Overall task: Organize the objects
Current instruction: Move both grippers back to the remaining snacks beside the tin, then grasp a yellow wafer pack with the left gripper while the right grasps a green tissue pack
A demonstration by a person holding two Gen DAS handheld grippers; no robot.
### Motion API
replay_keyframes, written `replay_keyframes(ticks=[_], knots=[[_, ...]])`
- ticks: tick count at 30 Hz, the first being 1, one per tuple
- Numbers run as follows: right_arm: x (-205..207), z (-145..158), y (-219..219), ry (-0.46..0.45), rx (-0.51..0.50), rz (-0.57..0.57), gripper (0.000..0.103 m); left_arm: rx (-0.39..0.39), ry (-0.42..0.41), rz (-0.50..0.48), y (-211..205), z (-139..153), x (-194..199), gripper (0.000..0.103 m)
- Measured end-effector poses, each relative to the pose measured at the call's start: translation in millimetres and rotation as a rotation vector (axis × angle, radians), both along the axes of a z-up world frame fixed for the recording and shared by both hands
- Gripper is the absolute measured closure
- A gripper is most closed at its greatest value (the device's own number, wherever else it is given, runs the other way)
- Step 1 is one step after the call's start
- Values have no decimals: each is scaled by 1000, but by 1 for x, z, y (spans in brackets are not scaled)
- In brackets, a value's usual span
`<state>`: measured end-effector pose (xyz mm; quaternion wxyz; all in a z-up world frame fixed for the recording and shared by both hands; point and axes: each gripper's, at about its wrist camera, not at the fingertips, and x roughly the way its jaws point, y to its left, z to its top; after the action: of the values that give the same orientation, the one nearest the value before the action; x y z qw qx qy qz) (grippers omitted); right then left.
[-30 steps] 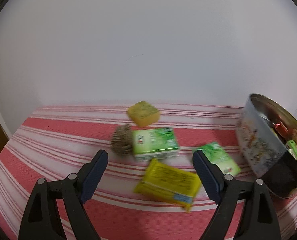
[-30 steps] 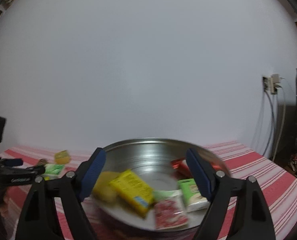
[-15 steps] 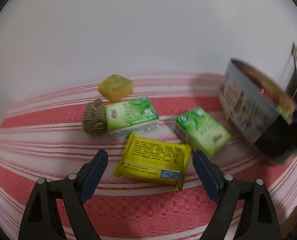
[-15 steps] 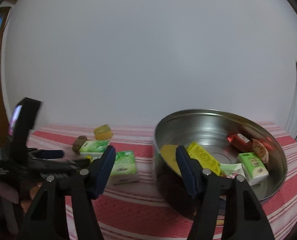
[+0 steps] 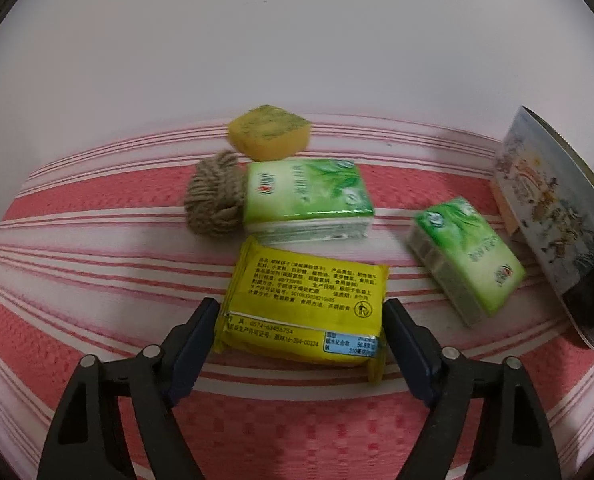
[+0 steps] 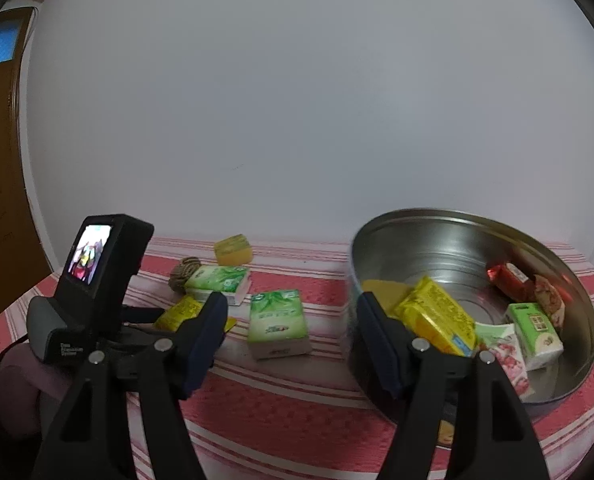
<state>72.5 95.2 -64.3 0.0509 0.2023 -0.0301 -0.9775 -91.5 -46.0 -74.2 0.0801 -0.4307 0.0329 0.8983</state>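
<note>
A yellow snack packet (image 5: 305, 300) lies flat on the red striped cloth, its near end between the tips of my open left gripper (image 5: 301, 320). Behind it lie a green tissue pack (image 5: 305, 194), a twine ball (image 5: 213, 200) and a yellow sponge (image 5: 269, 132). A second green tissue pack (image 5: 465, 252) lies to the right, also in the right wrist view (image 6: 279, 322). My right gripper (image 6: 293, 316) is open and empty, hovering left of the round metal tin (image 6: 449, 240), which holds several packets.
The tin's printed side (image 5: 545, 208) stands at the right edge of the left wrist view. A white wall runs close behind the table. The left gripper's body with its small screen (image 6: 93, 280) shows at the left of the right wrist view.
My left gripper has moved forward and down until its tips flank the yellow packet. My right gripper has swung left, away from over the tin.
</note>
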Motion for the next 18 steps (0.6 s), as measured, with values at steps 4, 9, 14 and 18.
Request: replay_keyframes(ticks=[4,9,14,18], knots=[[-9,-4,-8,-36,-4,22,34,-4,12,36,-14,8,4,26],[-26,-11,-19,-105,0,51,34,22,44,106,-40,21,5,26],[-49,-19,-25,-187,-14,56,34,34,72,179,-58,27,5,26],[-69,-28,-28,-265,-24,38,35,-8,103,231,-67,30,1,26]])
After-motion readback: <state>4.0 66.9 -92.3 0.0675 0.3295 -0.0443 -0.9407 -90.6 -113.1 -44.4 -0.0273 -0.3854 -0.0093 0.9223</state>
